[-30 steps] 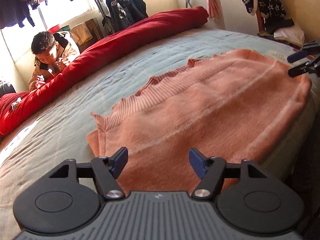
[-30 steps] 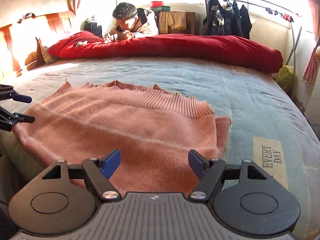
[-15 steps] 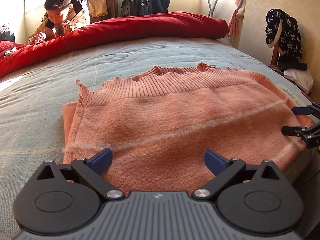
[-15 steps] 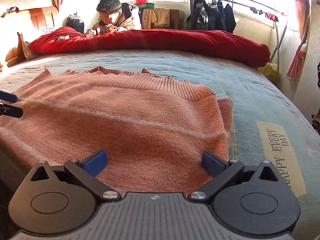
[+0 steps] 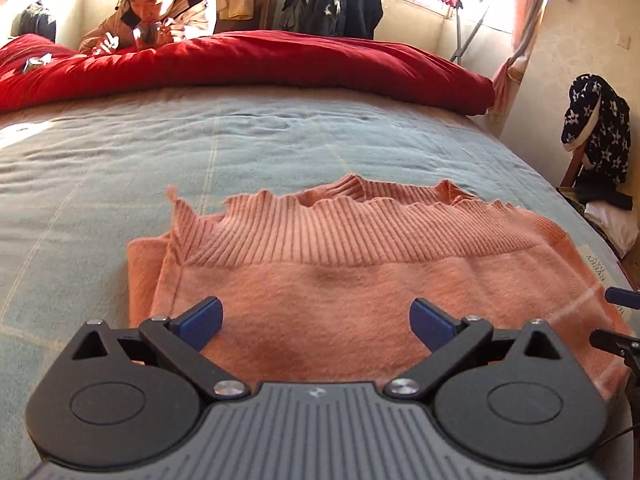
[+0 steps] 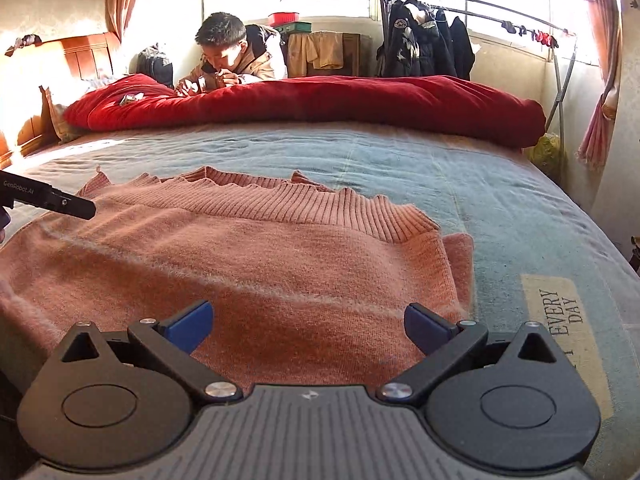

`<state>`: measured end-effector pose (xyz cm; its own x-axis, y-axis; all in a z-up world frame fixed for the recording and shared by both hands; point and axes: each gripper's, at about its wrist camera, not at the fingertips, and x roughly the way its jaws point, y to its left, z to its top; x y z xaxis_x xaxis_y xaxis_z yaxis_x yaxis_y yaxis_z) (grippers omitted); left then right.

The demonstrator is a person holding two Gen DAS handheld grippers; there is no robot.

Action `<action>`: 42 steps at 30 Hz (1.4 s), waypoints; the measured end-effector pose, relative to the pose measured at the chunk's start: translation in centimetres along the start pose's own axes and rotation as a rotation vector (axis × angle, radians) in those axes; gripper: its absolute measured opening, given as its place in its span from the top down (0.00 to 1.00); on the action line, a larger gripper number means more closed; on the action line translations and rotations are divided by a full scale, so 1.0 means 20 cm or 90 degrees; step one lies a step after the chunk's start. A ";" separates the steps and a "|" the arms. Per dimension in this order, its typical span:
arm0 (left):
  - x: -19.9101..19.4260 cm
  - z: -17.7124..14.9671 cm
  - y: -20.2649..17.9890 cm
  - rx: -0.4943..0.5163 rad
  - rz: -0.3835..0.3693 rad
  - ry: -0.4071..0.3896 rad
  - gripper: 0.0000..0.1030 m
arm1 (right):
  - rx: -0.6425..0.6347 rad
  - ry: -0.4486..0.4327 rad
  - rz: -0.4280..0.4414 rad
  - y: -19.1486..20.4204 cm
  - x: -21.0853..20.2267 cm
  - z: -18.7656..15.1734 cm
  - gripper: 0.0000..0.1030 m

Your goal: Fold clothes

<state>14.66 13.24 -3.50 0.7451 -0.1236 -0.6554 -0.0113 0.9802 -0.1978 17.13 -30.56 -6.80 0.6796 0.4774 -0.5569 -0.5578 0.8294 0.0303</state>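
A salmon-pink knitted sweater (image 5: 360, 280) lies flat on the bed, its ribbed hem on the far side and a folded-in part showing at its left edge. In the right wrist view the same sweater (image 6: 240, 256) fills the near half of the bed. My left gripper (image 5: 316, 320) hovers open over the sweater's near left part, nothing between its blue pads. My right gripper (image 6: 306, 324) is open over the near right part, also holding nothing. Each view shows the other gripper at its side edge: right gripper (image 5: 618, 320), left gripper (image 6: 48, 200).
The bed carries a grey-blue blanket (image 5: 240, 148) with a printed label (image 6: 560, 320). A rolled red quilt (image 6: 320, 100) lies along the far side, and a person (image 6: 232, 56) leans on it. A clothes rack with jackets (image 6: 424, 40) stands behind. A star-patterned garment (image 5: 596, 128) hangs at right.
Both grippers have opened wider and moved in over the sweater's near edge. The left view has swung round to face the red quilt. The sweater lies as before.
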 end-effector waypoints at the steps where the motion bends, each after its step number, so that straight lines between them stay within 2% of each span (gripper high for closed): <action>1: -0.06 -0.02 0.03 -0.008 -0.006 -0.006 0.03 | 0.005 0.001 0.004 -0.01 -0.01 -0.01 0.00; 4: -0.22 -0.07 0.11 -0.024 -0.014 -0.013 0.03 | 0.024 0.002 0.012 -0.02 -0.05 -0.03 0.00; 7: -0.31 -0.11 0.18 -0.025 -0.002 0.003 0.03 | 0.042 -0.001 0.016 -0.02 -0.07 -0.04 0.00; 9: -0.32 -0.14 0.22 -0.049 -0.008 0.024 0.03 | 0.053 -0.005 0.021 0.00 -0.08 -0.03 0.00; 13: -0.31 -0.23 0.22 -0.082 -0.109 0.062 0.03 | 0.051 -0.012 0.033 0.06 -0.12 -0.03 0.00; 16: -0.33 -0.28 0.19 -0.062 -0.126 0.045 0.03 | 0.032 -0.011 0.025 0.11 -0.14 -0.02 0.00; 20: -0.32 -0.31 0.24 -0.080 -0.184 0.042 0.02 | 0.021 -0.006 0.018 0.15 -0.16 -0.01 0.00; 24: -0.30 -0.34 0.35 -0.141 -0.261 0.049 0.02 | 0.008 -0.002 0.016 0.20 -0.16 0.00 0.00; 28: -0.34 -0.35 0.47 -0.198 -0.383 0.005 0.02 | -0.007 0.004 0.015 0.27 -0.15 0.01 0.00; 31: -0.25 -0.37 0.57 -0.244 -0.439 0.046 0.01 | -0.019 0.008 0.014 0.31 -0.15 0.02 0.00; 33: -0.19 -0.38 0.61 -0.268 -0.452 0.089 0.01 | -0.027 0.011 0.014 0.34 -0.14 0.02 0.00; 36: -0.22 -0.36 0.59 -0.189 -0.470 0.118 0.01 | -0.046 0.018 0.009 0.39 -0.14 0.03 0.00; 38: -0.27 -0.36 0.55 -0.111 -0.417 0.143 0.02 | -0.059 0.024 0.007 0.42 -0.13 0.03 0.00; 40: -0.30 -0.35 0.55 -0.074 -0.373 0.169 0.02 | -0.067 0.030 0.008 0.43 -0.13 0.03 0.00; 42: -0.37 -0.31 0.51 -0.029 -0.335 0.135 0.02 | -0.072 0.033 0.011 0.44 -0.13 0.03 0.00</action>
<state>4.91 23.12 -5.25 0.5082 -0.6260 -0.5915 0.2926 0.7714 -0.5651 10.75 -24.23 -4.66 0.6459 0.4727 -0.5995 -0.6211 0.7820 -0.0526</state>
